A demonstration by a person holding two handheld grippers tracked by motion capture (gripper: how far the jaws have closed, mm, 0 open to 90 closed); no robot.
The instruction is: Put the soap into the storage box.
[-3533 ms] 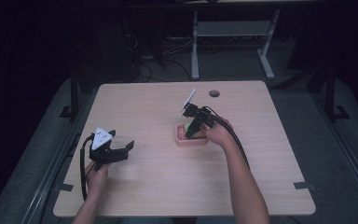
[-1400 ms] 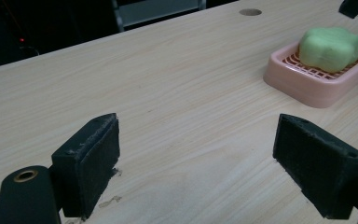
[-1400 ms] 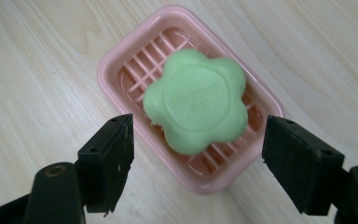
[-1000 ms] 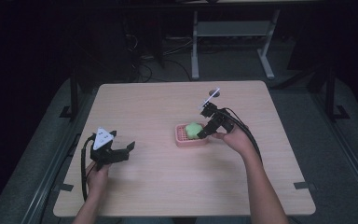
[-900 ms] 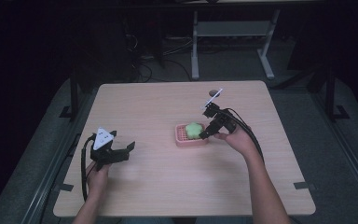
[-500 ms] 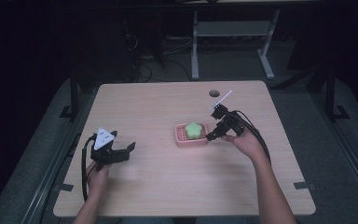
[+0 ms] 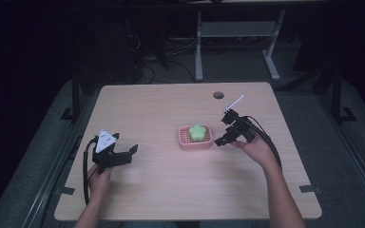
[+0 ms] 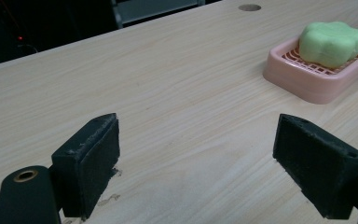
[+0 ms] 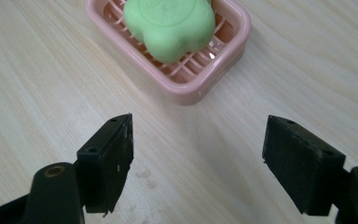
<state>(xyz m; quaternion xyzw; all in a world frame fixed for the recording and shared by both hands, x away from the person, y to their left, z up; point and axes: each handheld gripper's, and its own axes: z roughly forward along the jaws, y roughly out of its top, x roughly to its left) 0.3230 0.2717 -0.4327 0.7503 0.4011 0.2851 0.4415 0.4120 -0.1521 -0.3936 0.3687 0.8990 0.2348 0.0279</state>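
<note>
High view, soap: green flower-shaped soap (image 7: 197,132) sits in a pink soap dish (image 7: 184,141), pretty much in the middle of the table (image 7: 171,190).
High view, right claw: the right claw (image 7: 224,130) hangs just to the right of the dish, jaws pointing at it, nothing between them. Close to the dish, but I can't tell if it touches.
High view, left claw: the left claw (image 7: 123,153) is way over near the table's left edge, well apart from the dish, with a grey three-cornered plate on top. Jaws point toward the middle of the table.
High view, table: light wood top, with a small round hole (image 7: 218,95) near the far edge.

Left gripper view, claw: the left claw (image 8: 196,158) is spread wide, with bare wood between the pads and nothing gripped.
Left gripper view, soap: soap (image 8: 332,43) and dish (image 8: 307,84) show up in the top right, far off from the jaws. The soap lies flat on the ribbed floor of the dish.
Left gripper view, hole: the hole (image 8: 249,7) is at the top edge, past the dish.

Right gripper view, claw: the right claw (image 9: 198,156) is wide open too, holding nothing, just table between the pads.
Right gripper view, soap: soap (image 9: 170,25) in the dish (image 9: 200,86) is right ahead of the jaws, near but clear of them. The dish's closest corner sits just beyond the gap.
</note>
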